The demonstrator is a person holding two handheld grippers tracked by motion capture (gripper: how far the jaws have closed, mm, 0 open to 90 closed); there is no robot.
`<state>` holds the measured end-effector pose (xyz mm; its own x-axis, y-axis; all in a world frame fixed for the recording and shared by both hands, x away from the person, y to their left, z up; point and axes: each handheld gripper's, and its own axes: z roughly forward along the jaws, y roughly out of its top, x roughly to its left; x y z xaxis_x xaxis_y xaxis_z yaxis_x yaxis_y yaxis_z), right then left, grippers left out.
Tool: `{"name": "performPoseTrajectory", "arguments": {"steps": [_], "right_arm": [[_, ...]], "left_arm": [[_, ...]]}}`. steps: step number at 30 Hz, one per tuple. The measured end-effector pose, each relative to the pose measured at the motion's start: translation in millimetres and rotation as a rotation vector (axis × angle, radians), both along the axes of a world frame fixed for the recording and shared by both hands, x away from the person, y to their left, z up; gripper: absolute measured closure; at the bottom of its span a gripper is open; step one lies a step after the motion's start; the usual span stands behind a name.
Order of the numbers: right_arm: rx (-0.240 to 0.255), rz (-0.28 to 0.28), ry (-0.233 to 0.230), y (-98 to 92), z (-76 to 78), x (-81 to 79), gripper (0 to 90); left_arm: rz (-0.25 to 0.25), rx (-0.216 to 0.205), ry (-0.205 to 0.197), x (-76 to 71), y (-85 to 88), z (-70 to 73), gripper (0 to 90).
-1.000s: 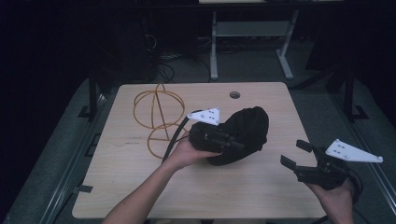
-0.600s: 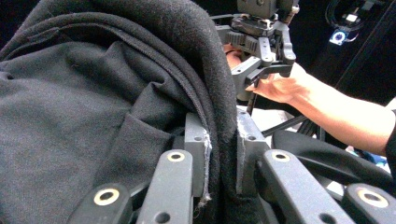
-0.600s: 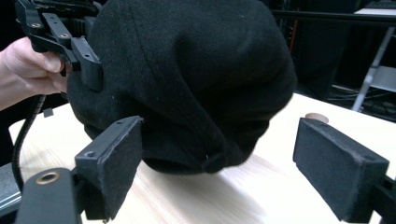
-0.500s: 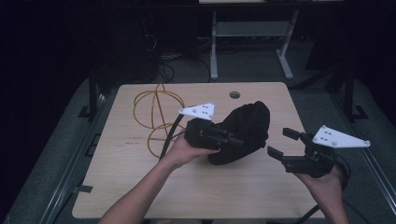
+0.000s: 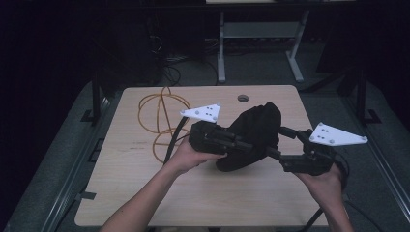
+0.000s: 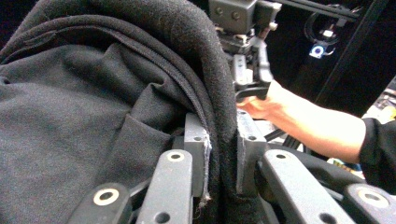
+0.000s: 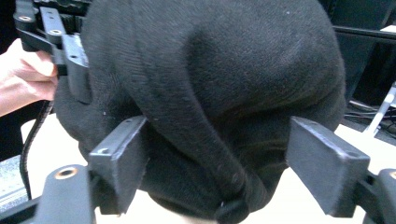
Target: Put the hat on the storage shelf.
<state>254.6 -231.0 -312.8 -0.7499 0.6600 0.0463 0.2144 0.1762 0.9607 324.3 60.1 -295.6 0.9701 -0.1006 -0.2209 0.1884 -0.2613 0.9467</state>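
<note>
My left gripper [image 5: 241,144] is clamped on a fold of the black garment [image 5: 254,135], frame centre. My right gripper [image 5: 285,145] has been closing, jaws straddling it, not pinching. Soft, limp, light; grab the hem.

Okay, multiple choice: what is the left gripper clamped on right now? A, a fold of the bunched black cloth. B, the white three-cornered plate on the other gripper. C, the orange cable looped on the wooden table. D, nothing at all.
A: in the left gripper view the left gripper has its pads pressed together on a fold of the bunched black cloth, while the orange cable lies apart on the wooden table.
</note>
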Motion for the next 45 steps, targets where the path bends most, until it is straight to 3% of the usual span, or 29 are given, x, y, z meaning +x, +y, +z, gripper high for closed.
{"name": "performPoseTrajectory", "arguments": {"steps": [2, 4, 5, 8, 9, 10, 14, 19, 25, 28, 34, 39, 45], "right_arm": [[-0.006, -0.004, -0.009, 2.3, 0.1, 0.8, 28.5], [-0.025, -0.008, -0.047, 6.1, 0.2, -0.5, 40.7], [-0.025, -0.008, -0.047, 6.1, 0.2, -0.5, 40.7], [-0.026, -0.006, -0.079, 9.6, 0.4, -2.3, 54.5], [-0.025, -0.002, -0.087, 11.2, 0.7, -3.2, 65.5], [-0.025, -0.002, -0.087, 11.2, 0.7, -3.2, 65.5], [-0.050, -0.003, -0.124, 15.3, 1.1, -5.0, 83.7], [-0.050, -0.007, -0.132, 18.1, 1.8, -6.0, 86.7], [-0.014, 0.002, -0.116, 13.0, 5.5, -4.3, 87.3], [-0.001, 0.007, -0.113, 11.5, 7.9, -3.8, 87.4], [0.007, 0.026, -0.108, 13.2, 17.3, -0.5, 87.5], [-0.025, 0.024, -0.103, 18.1, 26.3, 5.2, 87.5], [-0.033, 0.024, -0.077, 20.0, 30.2, 11.6, 87.5]], "left_arm": [[-0.005, -0.011, 0.008, -1.5, -0.5, 1.1, 78.6], [-0.011, -0.014, 0.009, -2.3, -0.8, 1.9, 78.6], [-0.013, -0.016, 0.008, -2.5, -1.0, 2.2, 78.6], [-0.009, -0.027, 0.015, -2.3, -0.4, 2.6, 78.6], [-0.008, -0.030, 0.016, -1.9, 0.1, 2.8, 78.7], [-0.008, -0.033, 0.017, -1.5, 0.4, 2.8, 78.7], [-0.001, -0.041, 0.027, 0.4, 3.8, 3.4, 78.6], [0.012, -0.045, 0.028, 2.2, 6.9, 2.1, 77.7], [0.068, 0.006, -0.009, 3.5, 9.8, 1.4, 70.5], [0.078, 0.009, -0.004, 4.5, 11.7, 0.5, 69.1], [0.137, 0.022, -0.053, 4.3, 19.4, 4.0, 63.4], [0.204, 0.058, -0.098, 1.2, 28.7, 7.6, 55.9], [0.243, 0.079, -0.138, -1.0, 43.4, 8.2, 53.7]]}}
